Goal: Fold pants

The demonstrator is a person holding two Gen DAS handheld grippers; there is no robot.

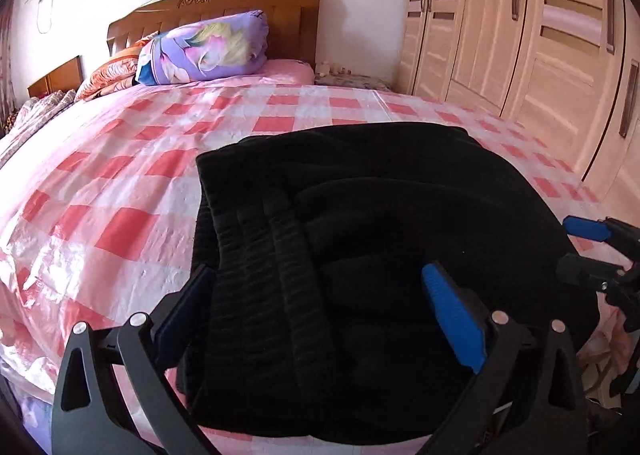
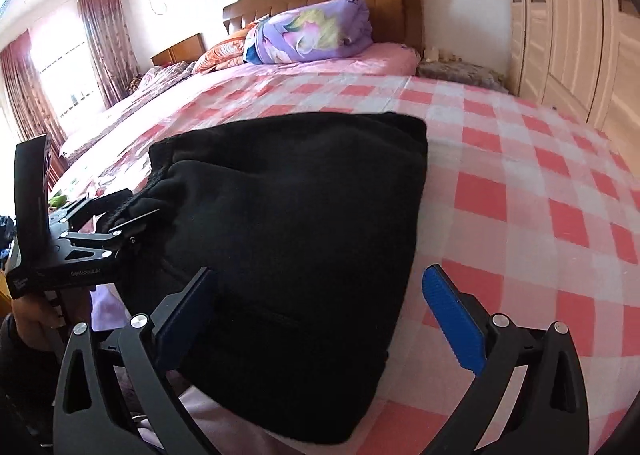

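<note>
Black pants (image 1: pixel 380 235) lie folded into a thick bundle on the pink checked bedsheet (image 1: pixel 120 183), with ribbed bands showing along their left side. My left gripper (image 1: pixel 320 295) is open, and the near end of the bundle lies between its blue-padded fingers (image 1: pixel 452 315). The right gripper (image 1: pixel 588 251) shows at the bundle's right edge. In the right wrist view the pants (image 2: pixel 288 215) fill the middle. My right gripper (image 2: pixel 320 295) is open, its left finger over the cloth and its right finger over the bare sheet. The left gripper (image 2: pixel 104 223) sits at the pants' gathered left edge.
A rolled purple floral quilt (image 1: pixel 208 47) and an orange pillow lie by the wooden headboard (image 1: pixel 240 11). A light wood wardrobe (image 1: pixel 540 35) stands at the right. Curtains (image 2: pixel 100 39) and a window are at the left. A hand (image 2: pixel 36 319) holds the left gripper.
</note>
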